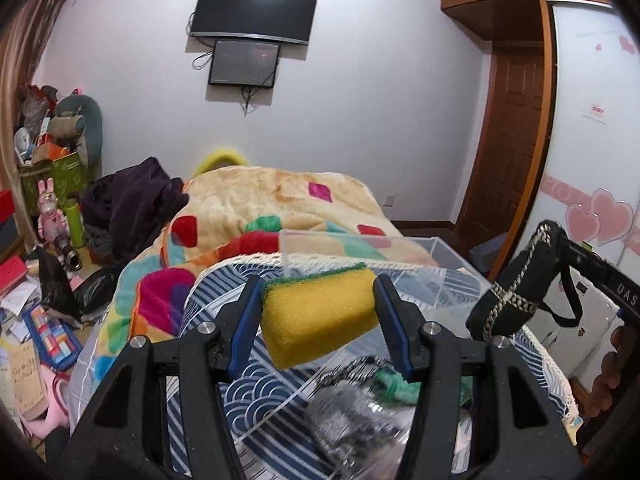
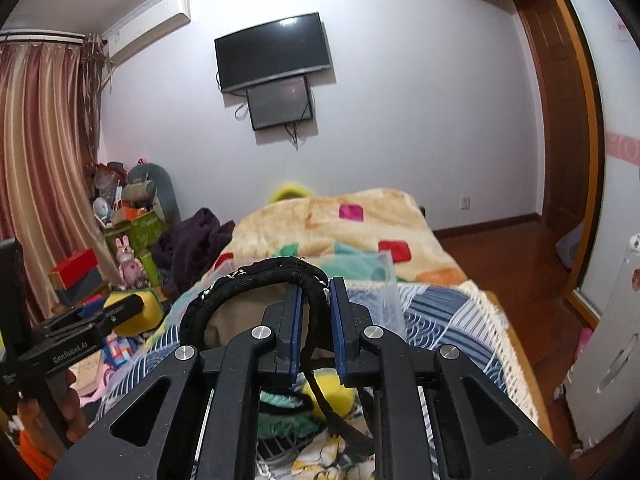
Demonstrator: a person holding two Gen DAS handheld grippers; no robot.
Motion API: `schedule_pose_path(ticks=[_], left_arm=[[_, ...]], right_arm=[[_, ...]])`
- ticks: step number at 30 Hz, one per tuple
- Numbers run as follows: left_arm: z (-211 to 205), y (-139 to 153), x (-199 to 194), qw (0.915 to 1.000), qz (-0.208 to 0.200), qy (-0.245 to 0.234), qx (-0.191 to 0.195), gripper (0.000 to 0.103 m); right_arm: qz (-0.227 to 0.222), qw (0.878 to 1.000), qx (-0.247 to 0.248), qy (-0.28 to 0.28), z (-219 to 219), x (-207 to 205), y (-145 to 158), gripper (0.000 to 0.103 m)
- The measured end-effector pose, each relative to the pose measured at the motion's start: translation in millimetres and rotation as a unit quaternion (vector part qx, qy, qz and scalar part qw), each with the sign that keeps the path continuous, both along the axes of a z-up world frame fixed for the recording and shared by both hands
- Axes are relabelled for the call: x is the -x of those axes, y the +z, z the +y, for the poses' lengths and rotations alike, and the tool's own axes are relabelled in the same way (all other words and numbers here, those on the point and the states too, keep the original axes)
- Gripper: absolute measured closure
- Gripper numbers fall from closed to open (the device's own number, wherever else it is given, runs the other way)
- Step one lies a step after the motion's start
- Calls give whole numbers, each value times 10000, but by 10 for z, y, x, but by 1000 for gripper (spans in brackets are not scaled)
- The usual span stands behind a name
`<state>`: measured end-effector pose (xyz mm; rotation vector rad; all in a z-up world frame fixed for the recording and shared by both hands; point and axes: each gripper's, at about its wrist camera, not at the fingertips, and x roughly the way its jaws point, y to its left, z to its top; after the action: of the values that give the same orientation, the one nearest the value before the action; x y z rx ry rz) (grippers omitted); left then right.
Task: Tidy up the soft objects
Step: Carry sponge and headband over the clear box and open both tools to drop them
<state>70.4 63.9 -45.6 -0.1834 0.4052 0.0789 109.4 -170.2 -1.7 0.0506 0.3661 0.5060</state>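
Above bed edge [image 1: 224, 280], sponge [image 1: 320, 316] perhaps clear.

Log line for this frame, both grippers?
left gripper: shut on yellow sponge, lifted | right gripper: shut on black strap, lifted | clear box: on bed, ahead

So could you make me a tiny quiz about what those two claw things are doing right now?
1. True or false: the left gripper grips a yellow sponge.
2. What does the right gripper hold: A a sock, B a black band, C a cup?
3. Fill in: beyond the sponge stands a clear ____ on the bed.

Key: 1 true; 2 B; 3 box.
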Motion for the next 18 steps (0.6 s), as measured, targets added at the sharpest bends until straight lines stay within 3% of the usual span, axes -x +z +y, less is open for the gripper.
schedule_pose_path(ticks=[5,11,18], left_arm=[[-18,76,-213,9997,67,-232,27,48],[-34,12,-541,9979,422,-478,146,48],[-126,-146,-909,9934,914,-686,58,48]], right_arm=[[-185,9998,-18,-84,43,-85,124,91],[-251,9992,74,-310,128,-265,112,91],[109,9989,256,-378,218,-532,-67,91]])
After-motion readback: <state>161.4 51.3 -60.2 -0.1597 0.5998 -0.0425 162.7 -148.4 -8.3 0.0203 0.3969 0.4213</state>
